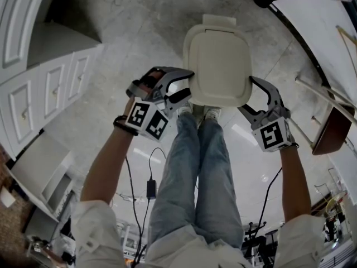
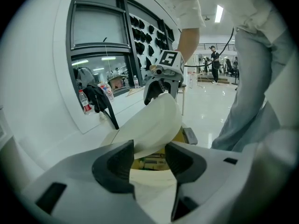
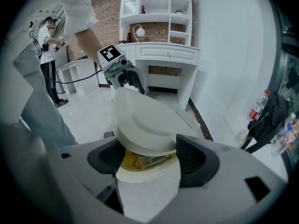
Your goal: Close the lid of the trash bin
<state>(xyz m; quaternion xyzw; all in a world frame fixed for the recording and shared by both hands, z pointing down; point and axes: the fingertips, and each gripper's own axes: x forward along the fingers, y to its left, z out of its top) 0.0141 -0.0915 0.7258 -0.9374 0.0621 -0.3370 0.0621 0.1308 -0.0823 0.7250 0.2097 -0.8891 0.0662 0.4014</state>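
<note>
Trash bin [image 1: 218, 20], head view: it is seen from steeply above on a pale stone floor [image 1: 128, 43], with its cream lid [image 1: 218, 60] facing the camera. The left gripper [image 1: 187, 87] is set at the lid's near left corner and the right gripper [image 1: 254, 96] at its near right edge. The person's jeans [image 1: 192, 177] and shoes [image 1: 202, 112] are placed just before the bin. A white cabinet [image 1: 53, 88] is noted at the left. From this angle the lid's tilt cannot be judged.

Left gripper view: the lid [image 2: 154, 122] is shown raised at a slant, and its edge runs down between the jaws. The jaws are spread fairly wide. The edge is overlapped by one pad, but no firm clamp can be made out. Yellow contents [image 2: 149, 162] are glimpsed under the lid. The right gripper [image 2: 156, 91] is seen at the lid's far side. A window [image 2: 100, 45] and a bottle [image 2: 84, 101] are recorded on the wall behind.

Right gripper view: the lid [image 3: 149, 120] is seen from the other side, with the jaws well apart on either side of its edge and not pressed shut on it. A gap is left between the lid and the bin rim [image 3: 145, 174], and the yellow contents show through it. The left gripper [image 3: 126, 80] is seen opposite. A white shelf unit [image 3: 156, 13] stands behind.

Progress: the closing is judged partly done. The lid is low but not seated, so the last stretch down to the rim is left, and then both grippers are to be drawn clear.
</note>
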